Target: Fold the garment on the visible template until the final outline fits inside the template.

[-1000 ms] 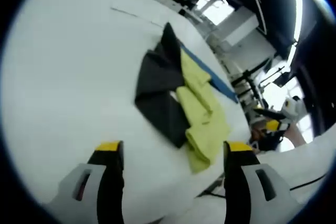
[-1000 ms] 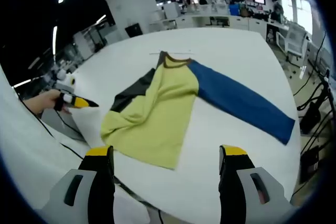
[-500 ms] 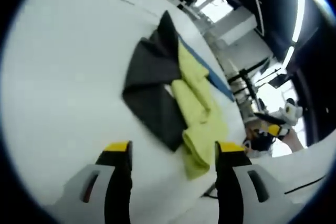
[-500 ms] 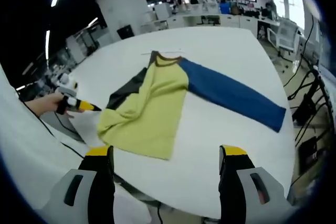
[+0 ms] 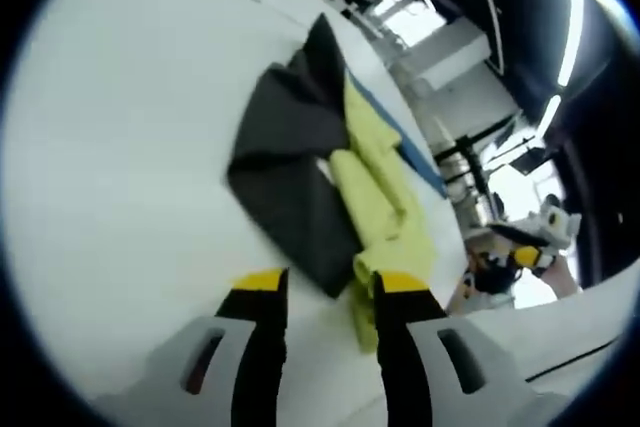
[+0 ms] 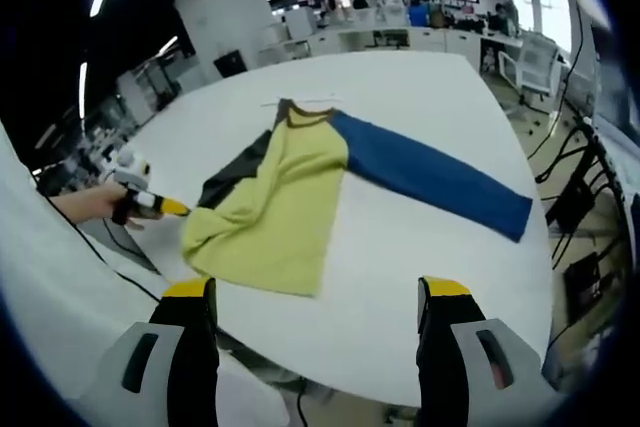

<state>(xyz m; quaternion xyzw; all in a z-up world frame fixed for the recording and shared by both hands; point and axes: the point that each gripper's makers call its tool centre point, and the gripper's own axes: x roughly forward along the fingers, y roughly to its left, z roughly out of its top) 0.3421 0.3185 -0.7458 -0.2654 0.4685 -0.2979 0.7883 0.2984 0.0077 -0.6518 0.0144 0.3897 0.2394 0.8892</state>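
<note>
Left claw, jaws narrowly parted, nears the shirt hem; right claw gapes wide. Risk: pinching one layer only, dragging the shirt off the desk edge.

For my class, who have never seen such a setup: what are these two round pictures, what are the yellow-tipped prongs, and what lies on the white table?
A person holds a pinching tool in each hand, each carrying a camera that looks along its two prongs. The left tool, prongs narrowed, hovers near the shirt, gripping nothing. The right tool is open and empty. On the white table lies a shirt with a yellow body, a dark sleeve folded inward and a blue sleeve stretched out. In the right gripper view the left tool appears at the table's edge.
</note>
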